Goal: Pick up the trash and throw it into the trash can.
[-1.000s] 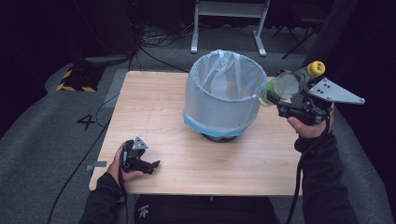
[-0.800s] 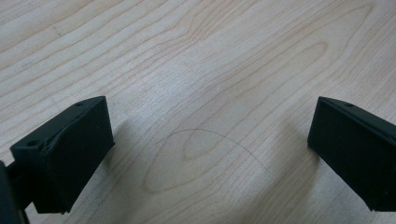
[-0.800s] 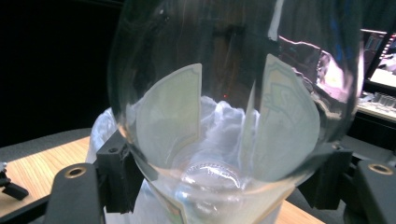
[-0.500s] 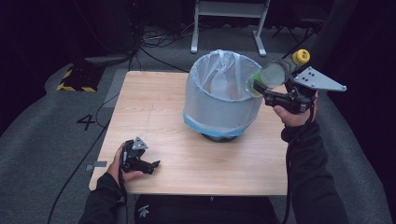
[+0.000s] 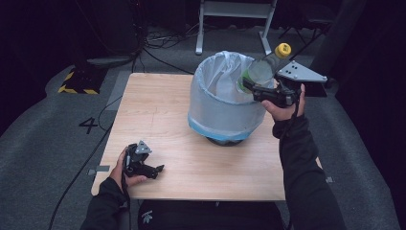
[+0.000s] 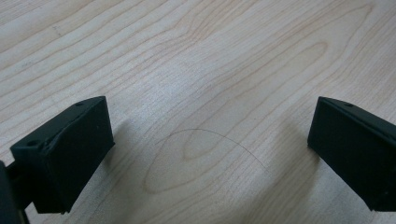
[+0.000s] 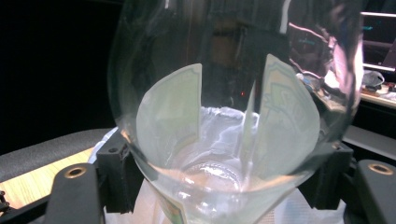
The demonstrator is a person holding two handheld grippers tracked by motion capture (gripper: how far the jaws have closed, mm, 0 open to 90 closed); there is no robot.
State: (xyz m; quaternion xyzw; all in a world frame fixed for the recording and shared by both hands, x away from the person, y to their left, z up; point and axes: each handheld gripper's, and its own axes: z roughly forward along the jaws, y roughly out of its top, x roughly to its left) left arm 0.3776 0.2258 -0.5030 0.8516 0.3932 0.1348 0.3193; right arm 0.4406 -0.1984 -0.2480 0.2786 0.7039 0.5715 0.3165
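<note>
Right gripper (image 5: 250, 87) now over bin (image 5: 225, 98), clamping bottle (image 5: 262, 70), left gripper (image 5: 158, 168) gaping

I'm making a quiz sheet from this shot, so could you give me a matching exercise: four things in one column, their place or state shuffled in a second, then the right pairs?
Things:
1. bottle
2. bin
3. left gripper
4. bottle cap

Place or state:
A. open, low over bare wood at the table's near left
B. yellow
C. clamped in the right gripper, over the bin's rim
D. lined with a pale bag, standing mid-table

Pairs: 1-C, 2-D, 3-A, 4-B
</note>
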